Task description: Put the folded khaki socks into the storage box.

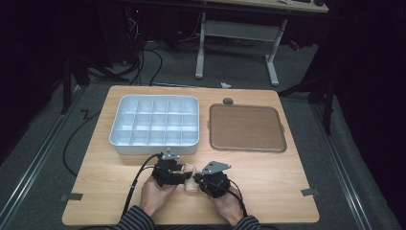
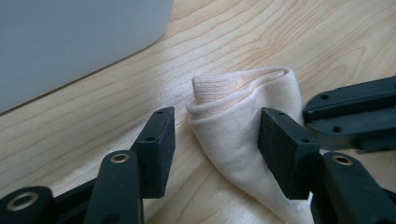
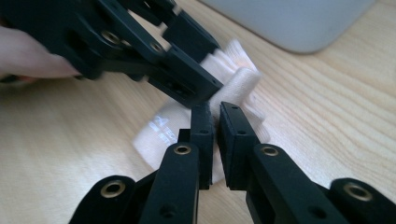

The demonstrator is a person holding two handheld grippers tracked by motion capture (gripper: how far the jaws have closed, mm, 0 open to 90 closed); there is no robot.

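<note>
Your left gripper (image 2: 217,140) straddles the sock (image 2: 243,126) unclenched; your right gripper (image 3: 216,122), at its three o'clock, pinches it.

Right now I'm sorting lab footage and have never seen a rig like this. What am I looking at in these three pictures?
A person sits at a wooden table, holding a hand-operated two-jaw tool in each hand. One picture looks down from above; the other two come from cameras riding on each tool.

On the table lie a white compartment tray, a brown flat tray and a pale rolled sock.

The left gripper stands open with the sock between its jaws, one pad clear of it. The right gripper is nearly shut, seemingly pinching a fold of the sock.
</note>
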